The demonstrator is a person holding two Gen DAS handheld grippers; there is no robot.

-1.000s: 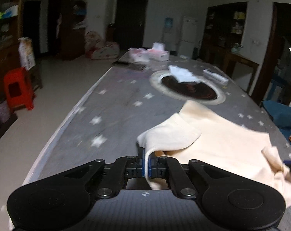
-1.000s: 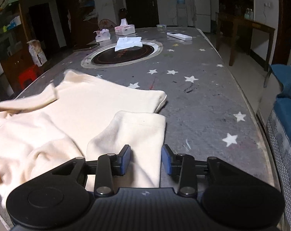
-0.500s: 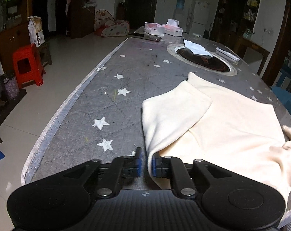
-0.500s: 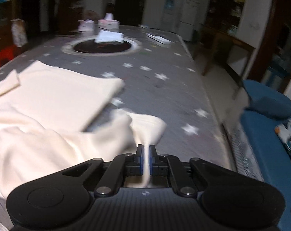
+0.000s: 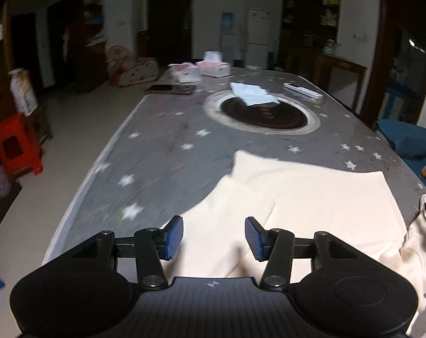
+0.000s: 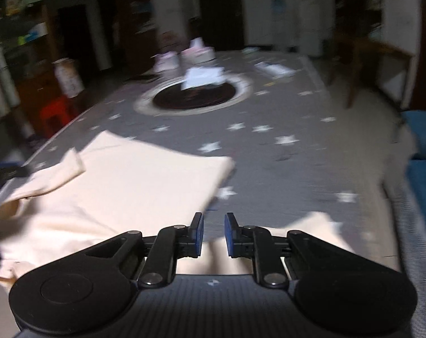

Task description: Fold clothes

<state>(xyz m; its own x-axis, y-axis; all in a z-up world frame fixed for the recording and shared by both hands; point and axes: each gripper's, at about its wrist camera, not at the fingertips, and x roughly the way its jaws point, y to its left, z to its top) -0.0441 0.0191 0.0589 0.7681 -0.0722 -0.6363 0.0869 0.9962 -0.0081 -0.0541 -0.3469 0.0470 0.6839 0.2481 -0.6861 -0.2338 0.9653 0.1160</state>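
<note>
A: Where does the cream garment point(image 5: 311, 197) lie?

B: Spread on the grey star-printed table cover point(image 5: 162, 152), at the near end of the table, short of the dark round inset point(image 5: 265, 112) at its middle. One sleeve point(image 6: 52, 174) is turned in over the body on the left side; another part of the cloth point(image 6: 311, 222) lies loose at the right.

A: And the left gripper point(image 5: 214, 235)?

B: Its jaws have just been opening and now stand well apart above the cream cloth, which shows in the gap between them; the blue pads point(image 5: 173, 236) do not press on it.

A: The right gripper point(image 6: 214, 233)?

B: Its jaws have just parted a little, leaving a narrow gap. Cloth lies below and behind that gap, but the pads point(image 6: 198, 233) grip nothing. That view is blurred.

A: Further back?

B: A white folded paper point(image 5: 252, 93) on the inset, and two tissue boxes point(image 5: 201, 69) at the far end.
</note>
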